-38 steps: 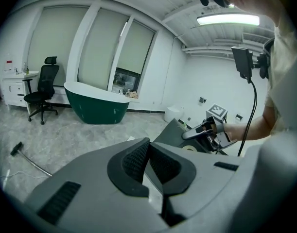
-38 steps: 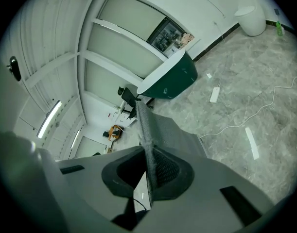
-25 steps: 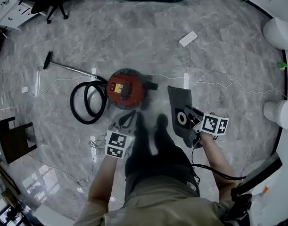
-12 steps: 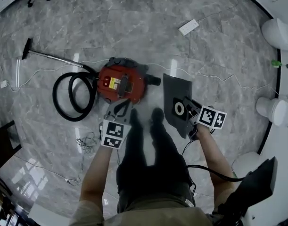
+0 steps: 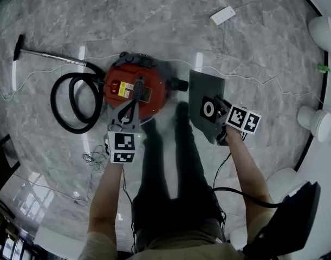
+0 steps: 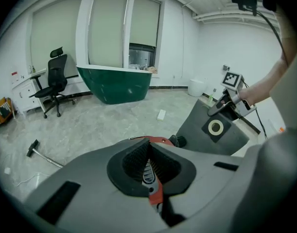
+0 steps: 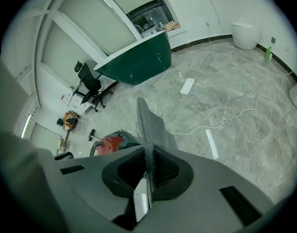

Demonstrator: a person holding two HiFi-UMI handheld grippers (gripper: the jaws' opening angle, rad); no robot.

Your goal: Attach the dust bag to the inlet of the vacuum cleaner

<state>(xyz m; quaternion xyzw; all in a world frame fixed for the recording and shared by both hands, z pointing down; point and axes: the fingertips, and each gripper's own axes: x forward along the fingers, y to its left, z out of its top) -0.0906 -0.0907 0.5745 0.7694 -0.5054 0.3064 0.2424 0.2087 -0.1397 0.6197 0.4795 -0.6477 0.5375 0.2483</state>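
The red vacuum cleaner (image 5: 135, 88) stands on the marble floor, with its black hose (image 5: 65, 104) coiled to the left. My left gripper (image 5: 127, 114) hangs over its near side, shut, nothing between the pads. In the left gripper view, the left gripper (image 6: 147, 152) points at the vacuum's red top (image 6: 160, 141). The grey dust bag (image 5: 200, 91), with a white-ringed hole, hangs right of the vacuum. My right gripper (image 5: 218, 108) is shut on it next to the ring. In the right gripper view, the bag (image 7: 147, 125) stands edge-on out of the right gripper (image 7: 147, 161).
The suction wand (image 5: 49, 56) lies at the left. A white power strip (image 5: 223, 15) and a thin white cable (image 5: 263, 83) lie beyond the bag. The person's legs (image 5: 170, 161) stand between the grippers. A green tub (image 6: 114, 84) and an office chair (image 6: 53, 79) stand farther back.
Both grippers have sunk toward the floor. The left one has come from bare floor to over the vacuum's near side. The bag, still gripped, now hangs close beside the vacuum.
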